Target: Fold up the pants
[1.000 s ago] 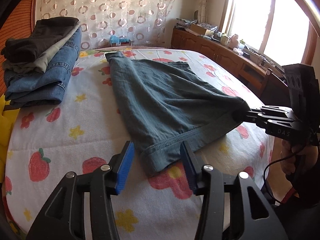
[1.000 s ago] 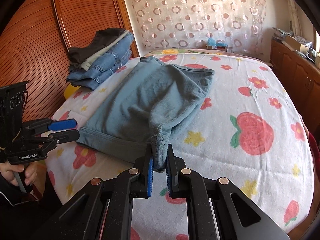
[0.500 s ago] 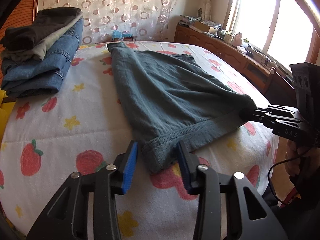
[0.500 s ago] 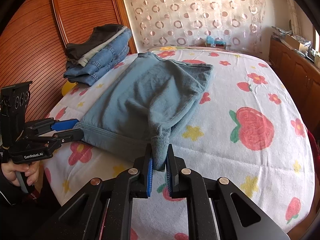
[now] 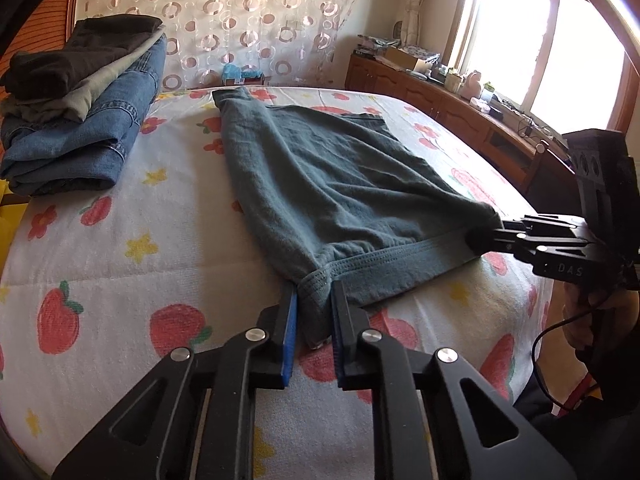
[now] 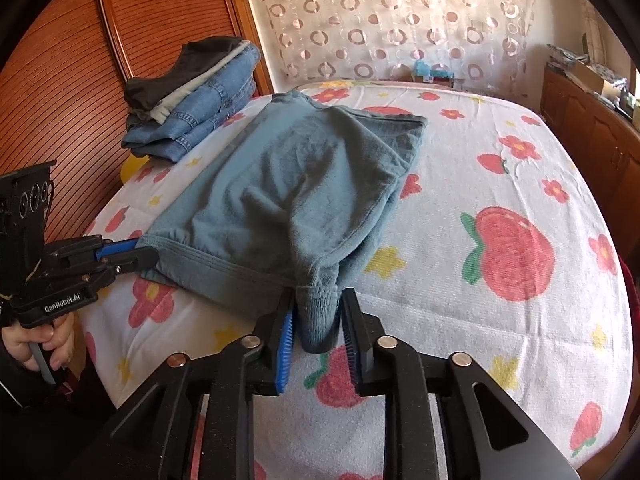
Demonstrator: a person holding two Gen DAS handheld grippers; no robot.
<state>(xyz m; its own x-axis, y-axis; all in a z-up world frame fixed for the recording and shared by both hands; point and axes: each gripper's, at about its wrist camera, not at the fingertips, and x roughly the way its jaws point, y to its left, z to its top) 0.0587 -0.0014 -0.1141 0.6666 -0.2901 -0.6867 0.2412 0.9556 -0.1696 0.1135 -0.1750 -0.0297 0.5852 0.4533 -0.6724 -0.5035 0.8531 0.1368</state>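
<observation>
Bright daylight, pouring in through the wood-framed window (image 5: 560, 40) at the upper right of the left wrist view; panes blown out to white, with glare along the curved lens rim. Soft shadows under the folded grey-blue cotton pants (image 5: 332, 184) on the strawberry-printed white bedspread (image 5: 120, 248). Strong fisheye bending throughout, black vignette at the corners. Sharp focus in both views, no motion blur. Evenly lit in the right wrist view, reddish slatted wooden panel (image 6: 80, 80) dimmer.

Teal-grey pants (image 5: 328, 184) lie folded and mostly flat across the bed (image 5: 120, 248), ribbed waistband along the near edge, both waistband corners lifted slightly; the far end reaches toward the bed's far edge.
</observation>
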